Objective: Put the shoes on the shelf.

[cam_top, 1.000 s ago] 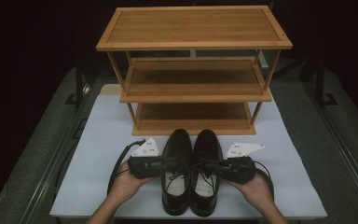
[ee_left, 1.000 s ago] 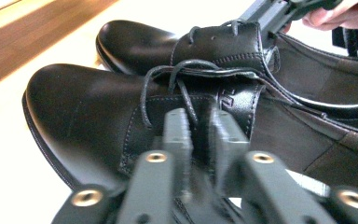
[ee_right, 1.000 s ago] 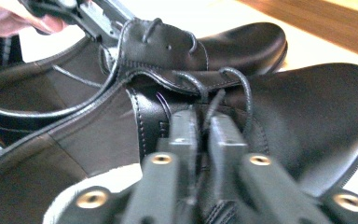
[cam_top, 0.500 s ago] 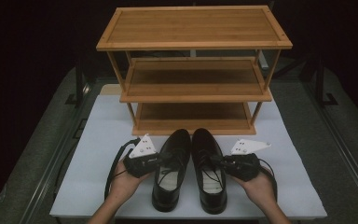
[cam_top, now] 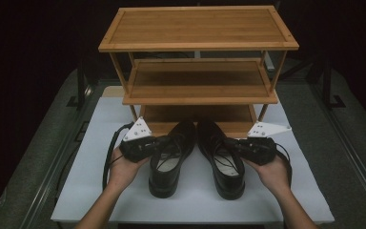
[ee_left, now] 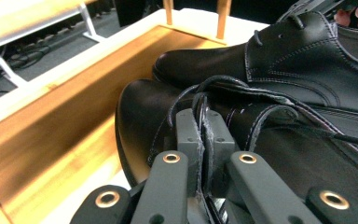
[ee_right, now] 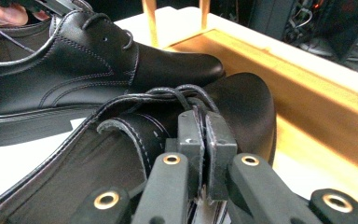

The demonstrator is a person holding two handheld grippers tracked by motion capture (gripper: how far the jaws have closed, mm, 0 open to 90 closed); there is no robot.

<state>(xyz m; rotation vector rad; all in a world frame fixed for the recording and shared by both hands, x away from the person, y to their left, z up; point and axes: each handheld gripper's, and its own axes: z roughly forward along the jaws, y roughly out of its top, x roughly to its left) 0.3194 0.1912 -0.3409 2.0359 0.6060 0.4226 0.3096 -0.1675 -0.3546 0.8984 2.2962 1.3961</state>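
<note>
Two black leather lace-up shoes are held side by side, toes toward a three-shelf wooden rack (cam_top: pixel 198 28). My left gripper (cam_top: pixel 164 143) is shut on the left shoe (cam_top: pixel 169 162), its jaws (ee_left: pixel 204 126) pinching the upper's edge by the laces. My right gripper (cam_top: pixel 229 145) is shut the same way on the right shoe (cam_top: pixel 224 164), as the right gripper view (ee_right: pixel 199 126) shows. Both toes reach the front edge of the bottom shelf (cam_top: pixel 195 114). The left shoe's toe (ee_left: pixel 140 112) hangs over that shelf's board (ee_left: pixel 51 121), with the right shoe (ee_left: pixel 279 60) beside it.
The rack stands on a white board (cam_top: pixel 100 143) over a grey table (cam_top: pixel 52 143). Its middle shelf (cam_top: pixel 198 86) and top shelf are bare. Rack posts (ee_right: pixel 150 18) stand at the bottom shelf's corners. A black cable (cam_top: pixel 108 152) loops from the left gripper. Metal rails (cam_top: pixel 348 143) run along the table's sides.
Both hands have carried the shoes up and away toward the rack. The toes now reach the bottom shelf's front edge, and the heels have spread slightly apart.
</note>
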